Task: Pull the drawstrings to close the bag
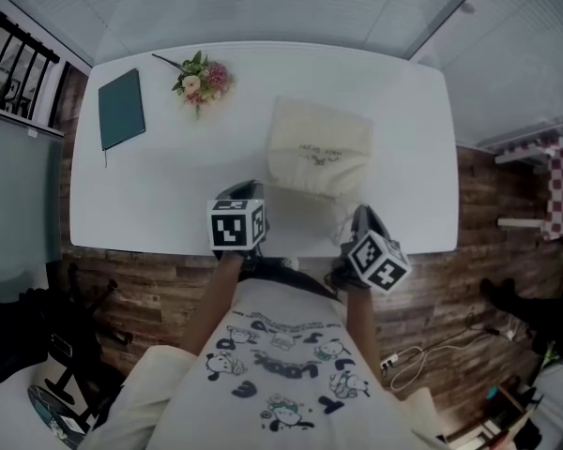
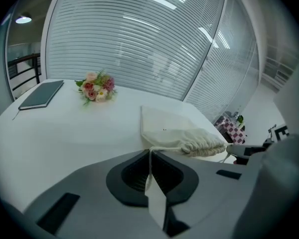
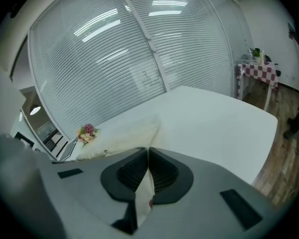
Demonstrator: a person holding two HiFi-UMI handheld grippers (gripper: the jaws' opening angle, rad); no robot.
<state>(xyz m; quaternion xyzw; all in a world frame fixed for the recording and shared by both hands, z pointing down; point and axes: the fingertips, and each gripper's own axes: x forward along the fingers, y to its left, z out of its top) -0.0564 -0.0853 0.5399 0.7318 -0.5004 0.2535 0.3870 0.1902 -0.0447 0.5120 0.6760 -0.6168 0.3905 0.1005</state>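
Observation:
A cream drawstring bag lies on the white table, its gathered mouth turned toward the front edge. My left gripper sits just left of the mouth, shut on a drawstring that runs from the puckered opening into its jaws. My right gripper is to the right of the mouth, shut on the other drawstring; loose white cord lies beside it. In the right gripper view the bag lies left of the jaws.
A dark green notebook and a small flower bouquet lie at the table's far left. Both grippers hover near the table's front edge, over the wooden floor. A checkered-cloth stand is off to the right.

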